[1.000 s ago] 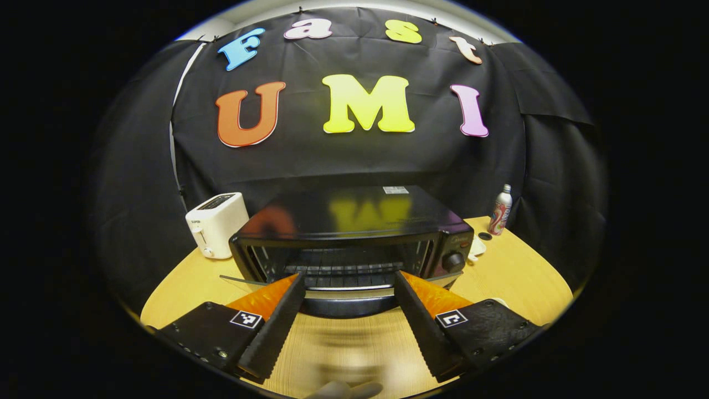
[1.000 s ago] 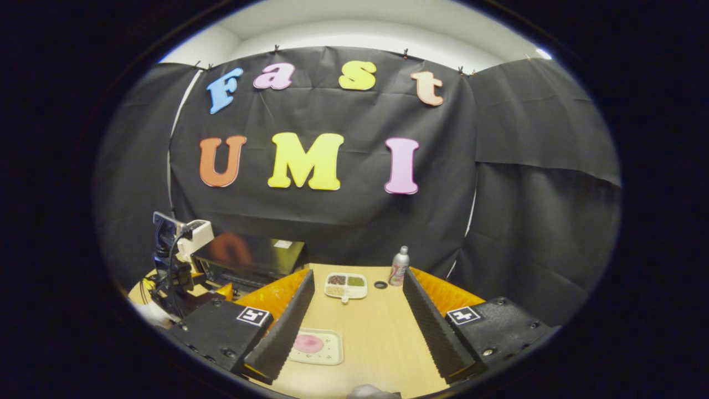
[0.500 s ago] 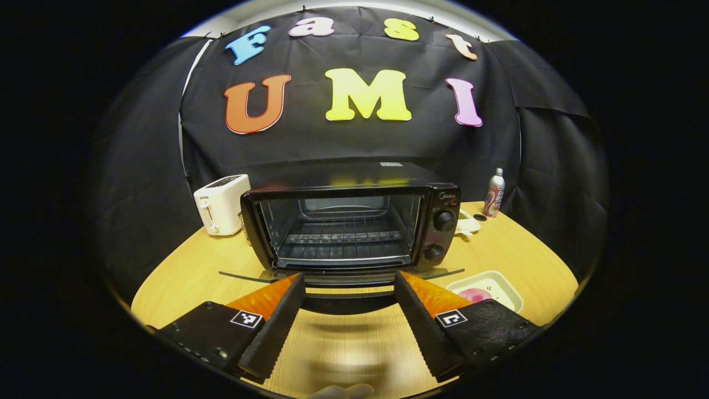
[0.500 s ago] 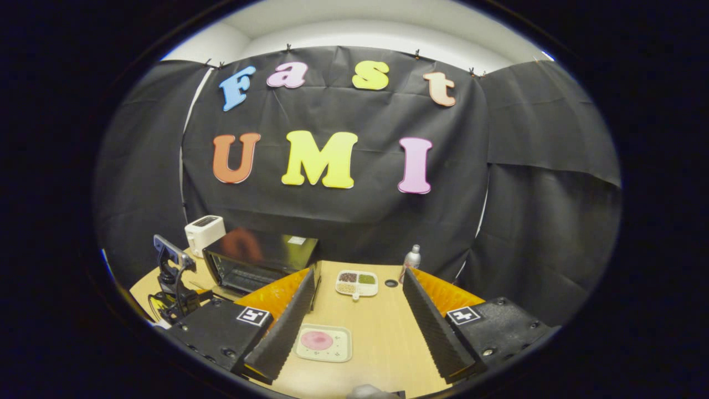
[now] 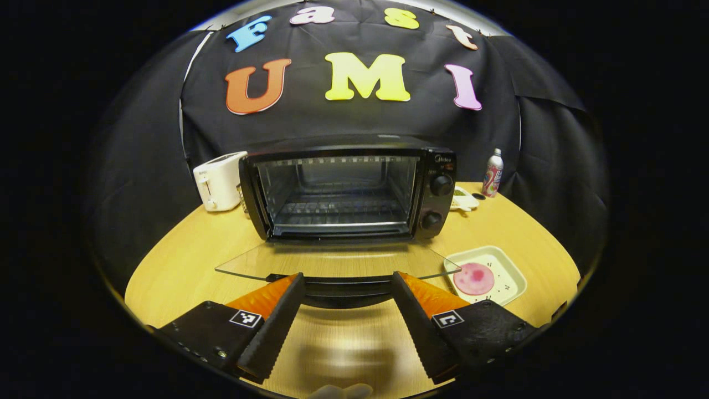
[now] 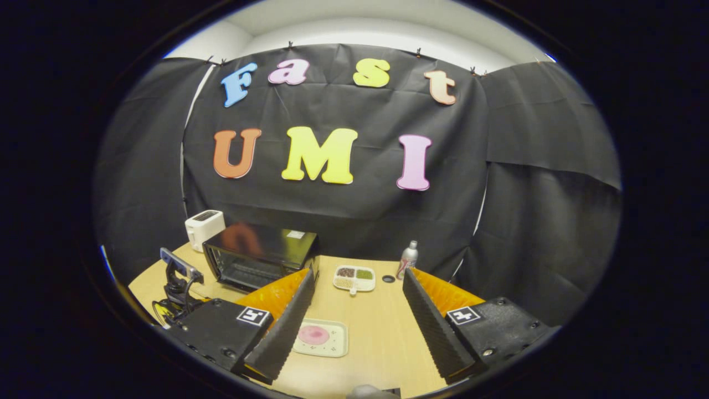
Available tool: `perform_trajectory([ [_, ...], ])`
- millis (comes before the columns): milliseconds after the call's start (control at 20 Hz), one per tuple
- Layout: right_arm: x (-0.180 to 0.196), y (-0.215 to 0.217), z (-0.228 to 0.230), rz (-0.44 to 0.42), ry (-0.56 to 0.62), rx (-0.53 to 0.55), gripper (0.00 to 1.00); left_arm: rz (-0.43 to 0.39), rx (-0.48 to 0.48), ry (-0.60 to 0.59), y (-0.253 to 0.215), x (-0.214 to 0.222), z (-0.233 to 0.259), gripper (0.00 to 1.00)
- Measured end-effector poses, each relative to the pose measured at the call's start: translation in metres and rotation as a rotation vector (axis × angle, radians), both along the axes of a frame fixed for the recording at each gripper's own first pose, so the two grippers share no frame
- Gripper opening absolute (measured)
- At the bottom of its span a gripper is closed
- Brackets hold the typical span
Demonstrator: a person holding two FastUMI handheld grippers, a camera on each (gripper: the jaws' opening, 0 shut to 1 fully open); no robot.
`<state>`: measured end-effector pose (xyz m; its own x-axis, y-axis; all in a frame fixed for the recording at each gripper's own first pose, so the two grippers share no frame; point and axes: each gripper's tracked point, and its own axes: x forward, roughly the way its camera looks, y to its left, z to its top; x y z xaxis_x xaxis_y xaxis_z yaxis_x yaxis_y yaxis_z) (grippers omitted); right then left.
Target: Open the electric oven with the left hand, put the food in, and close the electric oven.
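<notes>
Electric oven (image 5: pixel 346 191) gaping, glass door (image 5: pixel 338 260) flat over the table (image 5: pixel 183 266), both tongs (image 5: pixel 343 321) (image 6: pixel 354 327) spread empty, pink food on its stiff, light, slippery tray (image 5: pixel 512 277) beside — best pinched by the rim.

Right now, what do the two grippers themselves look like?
The left gripper and right gripper match: two long fingers with ribbed, sawtooth inner faces, each on a black bolted block carrying a small square black-and-white marker. Dark cables hang from the left gripper in the right gripper view.
</notes>
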<state>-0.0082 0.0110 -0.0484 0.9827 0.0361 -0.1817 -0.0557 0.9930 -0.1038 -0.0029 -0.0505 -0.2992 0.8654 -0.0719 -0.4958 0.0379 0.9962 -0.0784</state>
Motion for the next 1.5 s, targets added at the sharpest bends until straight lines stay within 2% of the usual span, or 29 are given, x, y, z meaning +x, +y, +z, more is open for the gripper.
perform_trajectory([
  [50, -0.001, 0.000, -0.002, 0.001, 0.005, -0.002, 0.97, -0.002, 0.002, 0.012, -0.001, -0.001, -0.006, 0.96],
  [250, -0.001, -0.002, -0.006, 0.005, 0.017, -0.014, 0.97, 0.006, -0.022, 0.108, -0.004, -0.011, -0.037, 0.95],
  [300, -0.002, -0.001, -0.007, 0.007, 0.021, -0.010, 0.97, 0.007, -0.026, 0.138, -0.004, -0.012, -0.047, 0.86],
  [350, -0.002, -0.002, -0.006, 0.005, 0.019, -0.009, 0.97, 0.011, -0.030, 0.148, -0.006, -0.014, -0.049, 0.96],
  [400, -0.003, -0.004, -0.007, 0.004, 0.019, -0.015, 1.00, 0.007, -0.025, 0.138, -0.007, -0.013, -0.048, 0.96],
  [450, -0.002, -0.006, -0.010, -0.001, 0.026, -0.027, 0.96, -0.002, -0.012, 0.131, -0.008, -0.013, -0.047, 0.96],
  [650, 0.000, -0.012, -0.025, -0.010, 0.057, -0.026, 0.97, 0.003, -0.020, 0.142, -0.009, -0.015, -0.048, 0.96],
  [700, 0.001, -0.015, -0.028, -0.013, 0.066, -0.021, 0.97, 0.001, -0.017, 0.128, -0.007, -0.014, -0.044, 0.85],
  [750, 0.001, -0.014, -0.035, -0.004, 0.086, -0.014, 1.00, 0.001, -0.011, 0.113, -0.006, -0.013, -0.041, 0.96],
  [800, 0.001, -0.009, -0.043, 0.027, 0.114, -0.002, 0.97, 0.015, 0.004, 0.102, 0.000, -0.014, -0.037, 0.96],
  [1050, 0.021, -0.017, -0.098, 0.018, 0.225, -0.014, 0.99, 0.050, 0.011, 0.035, 0.020, -0.020, 0.001, 0.98],
  [1300, 0.051, -0.014, -0.170, 0.056, 0.373, -0.032, 0.85, 0.052, 0.005, -0.075, 0.029, -0.033, 0.069, 0.97],
  [1350, 0.058, -0.012, -0.184, 0.068, 0.405, -0.018, 0.86, 0.055, 0.003, -0.093, 0.029, -0.036, 0.082, 0.97],
  [1450, 0.071, -0.012, -0.212, 0.069, 0.463, 0.011, 0.79, 0.071, 0.001, -0.125, 0.030, -0.042, 0.107, 0.97],
  [1500, 0.078, -0.013, -0.228, 0.076, 0.499, 0.020, 0.71, 0.084, 0.002, -0.138, 0.031, -0.046, 0.120, 0.97],
])
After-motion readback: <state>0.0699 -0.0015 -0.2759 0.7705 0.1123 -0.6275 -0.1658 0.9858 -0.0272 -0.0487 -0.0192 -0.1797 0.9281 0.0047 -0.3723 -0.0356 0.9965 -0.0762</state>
